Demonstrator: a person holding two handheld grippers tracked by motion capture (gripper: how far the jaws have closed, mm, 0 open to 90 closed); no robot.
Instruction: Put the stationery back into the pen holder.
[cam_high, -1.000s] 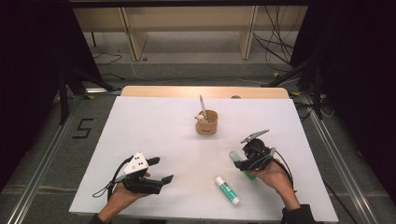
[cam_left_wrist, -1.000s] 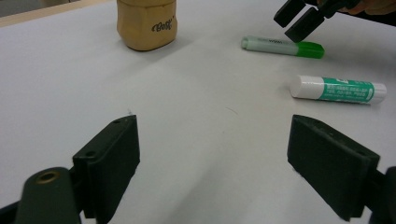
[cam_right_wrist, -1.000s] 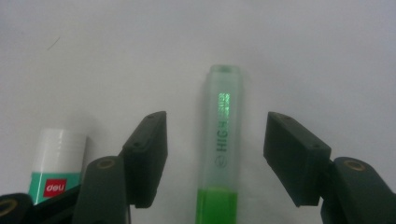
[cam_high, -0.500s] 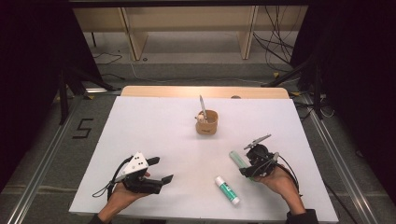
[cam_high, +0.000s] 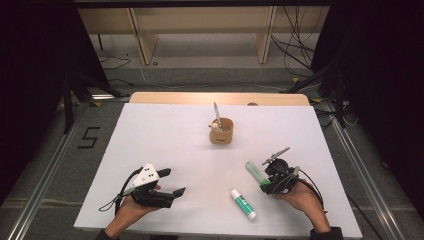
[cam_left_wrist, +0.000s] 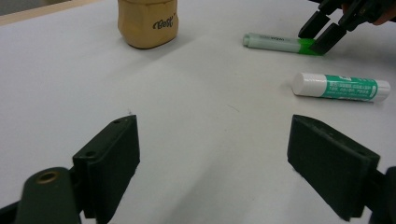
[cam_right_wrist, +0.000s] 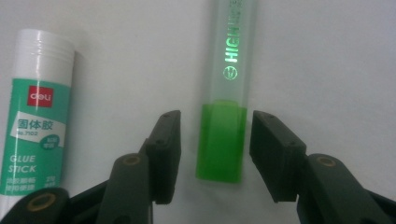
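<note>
A pale highlighter (cam_high: 254, 172) with a green end lies on the white table (cam_high: 165, 135) at the right. My right gripper (cam_high: 265, 183) is open, one jaw on each side of that green end with small gaps, as the right gripper view shows (cam_right_wrist: 217, 149) around the highlighter (cam_right_wrist: 229, 60). A white and green glue stick (cam_high: 243, 203) (cam_right_wrist: 39, 126) lies just left of it. At the front left, my left gripper (cam_high: 172, 181) (cam_left_wrist: 215, 172) rests wide open with nothing between its jaws. It faces the highlighter (cam_left_wrist: 275, 43) and glue stick (cam_left_wrist: 341, 87).
A tan cup (cam_high: 221, 131) (cam_left_wrist: 147, 23) holding a pen (cam_high: 217, 114) stands at the table's middle back. A wooden edge (cam_high: 165, 97) runs behind the white surface. Dark floor and rails surround the table.
My right gripper has drawn back a little towards the person, down along the highlighter to its green end. The left gripper, glue stick and cup have stayed put.
</note>
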